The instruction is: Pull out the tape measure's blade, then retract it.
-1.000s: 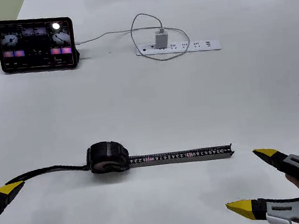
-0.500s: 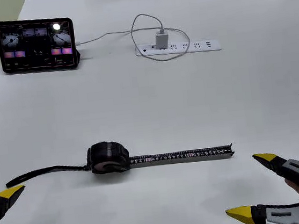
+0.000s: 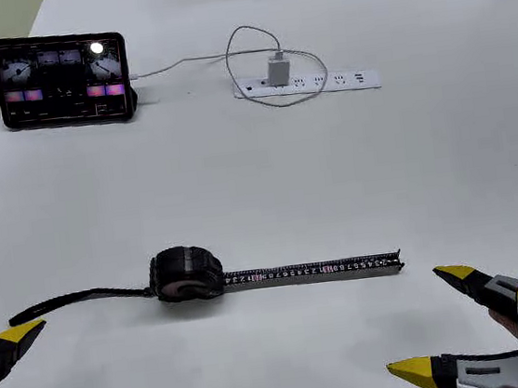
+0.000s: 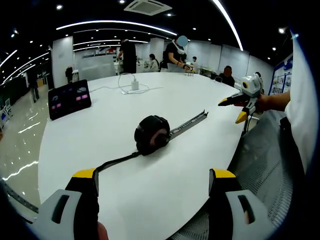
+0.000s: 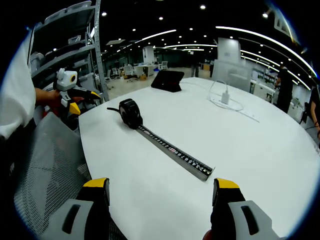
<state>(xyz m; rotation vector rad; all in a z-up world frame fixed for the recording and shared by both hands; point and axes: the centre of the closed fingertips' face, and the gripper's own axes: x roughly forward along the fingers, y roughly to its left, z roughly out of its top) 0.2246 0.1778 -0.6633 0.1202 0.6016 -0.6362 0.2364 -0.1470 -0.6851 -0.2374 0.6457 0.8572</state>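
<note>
A black tape measure (image 3: 186, 273) (image 4: 151, 134) (image 5: 130, 112) lies on the white table (image 3: 286, 182), its blade (image 3: 313, 269) (image 4: 188, 123) (image 5: 175, 152) pulled out to the right and lying flat. A black strap (image 3: 74, 298) trails off to its left. My left gripper (image 3: 64, 375) (image 4: 152, 181) is open near the table's front left corner, clear of the strap's end. My right gripper (image 3: 435, 322) (image 5: 162, 191) is open at the front right, just short of the blade's tip (image 3: 398, 259). Neither holds anything.
At the back left a tablet (image 3: 62, 79) with a lit screen stands on the table. Behind the tape lie a white power strip (image 3: 321, 81) with a plugged charger (image 3: 278, 67) and its looped cable (image 3: 250, 36). People stand beyond the table in the left gripper view.
Both grippers have drawn slightly back toward the table's front edge. The tape measure and its blade have not moved.
</note>
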